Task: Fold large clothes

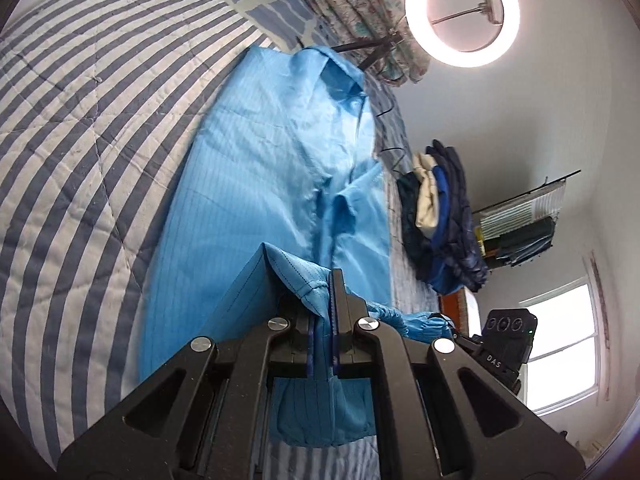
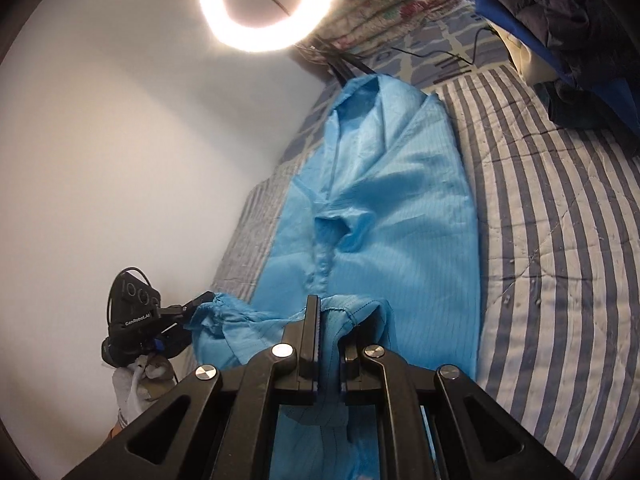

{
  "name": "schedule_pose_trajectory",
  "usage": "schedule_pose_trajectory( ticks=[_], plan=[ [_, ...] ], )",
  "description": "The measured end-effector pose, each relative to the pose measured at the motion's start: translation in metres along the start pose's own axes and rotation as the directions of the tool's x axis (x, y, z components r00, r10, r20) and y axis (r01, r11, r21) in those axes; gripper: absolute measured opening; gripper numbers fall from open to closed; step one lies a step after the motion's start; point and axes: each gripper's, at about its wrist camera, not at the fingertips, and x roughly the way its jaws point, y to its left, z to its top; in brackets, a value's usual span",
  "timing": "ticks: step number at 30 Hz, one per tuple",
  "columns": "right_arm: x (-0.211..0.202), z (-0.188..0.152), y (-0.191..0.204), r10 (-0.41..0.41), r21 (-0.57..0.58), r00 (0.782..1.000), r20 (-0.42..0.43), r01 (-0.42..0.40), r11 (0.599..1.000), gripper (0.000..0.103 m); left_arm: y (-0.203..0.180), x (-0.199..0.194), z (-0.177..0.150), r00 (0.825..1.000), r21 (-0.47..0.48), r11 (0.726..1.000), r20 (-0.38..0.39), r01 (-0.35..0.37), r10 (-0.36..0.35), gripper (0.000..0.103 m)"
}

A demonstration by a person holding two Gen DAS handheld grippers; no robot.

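Left wrist view, left hand-held gripper [image 1: 331, 280] clamping blue garment [image 1: 280, 152], striped quilt [image 1: 80, 120]

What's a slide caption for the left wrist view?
Left tongs shut on the hem of a light blue coat spread over a striped quilt.

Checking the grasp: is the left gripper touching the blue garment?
Touching. In the left wrist view the left gripper is shut on the blue garment, with its hem pinched between the fingers.
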Motion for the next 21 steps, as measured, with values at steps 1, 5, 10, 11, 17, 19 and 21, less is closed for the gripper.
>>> schedule_pose_trajectory(
  ticks=[1,5,10,11,17,19,21],
  plan=[
    [0.005,0.002,-0.003,-0.015,0.000,1.000,-0.012,0.015,1.000,0.005,0.004,0.006,0.002,1.000,0.000,1.000,-0.004,-0.014,0.014,0.003],
    [0.022,0.004,-0.013,-0.062,-0.001,0.997,-0.055,0.062,0.998,0.005,0.016,0.018,0.004,0.999,-0.006,0.999,-0.007,-0.046,0.046,0.003],
    [0.030,0.007,-0.022,-0.076,0.025,0.994,-0.078,0.078,0.997,0.015,0.024,0.025,0.005,0.998,-0.017,0.998,-0.016,-0.067,0.067,0.003],
    [0.028,0.008,-0.022,-0.076,0.034,0.994,-0.074,0.079,0.996,0.022,0.024,0.025,0.006,0.997,-0.013,0.998,-0.020,-0.069,0.069,0.004],
    [-0.006,0.011,-0.010,-0.043,0.011,0.999,-0.016,0.043,0.999,0.055,0.013,0.004,0.013,0.999,0.010,0.999,0.010,-0.048,0.048,0.042],
    [-0.022,0.009,-0.007,-0.021,0.004,1.000,-0.003,0.021,1.000,0.055,0.010,-0.008,0.015,0.999,0.030,0.999,0.024,-0.041,0.040,0.043],
    [-0.034,0.003,0.000,-0.026,-0.031,1.000,0.005,0.026,0.999,0.055,0.006,-0.019,0.012,0.999,0.068,0.997,0.019,-0.043,0.042,0.043]
  ],
)
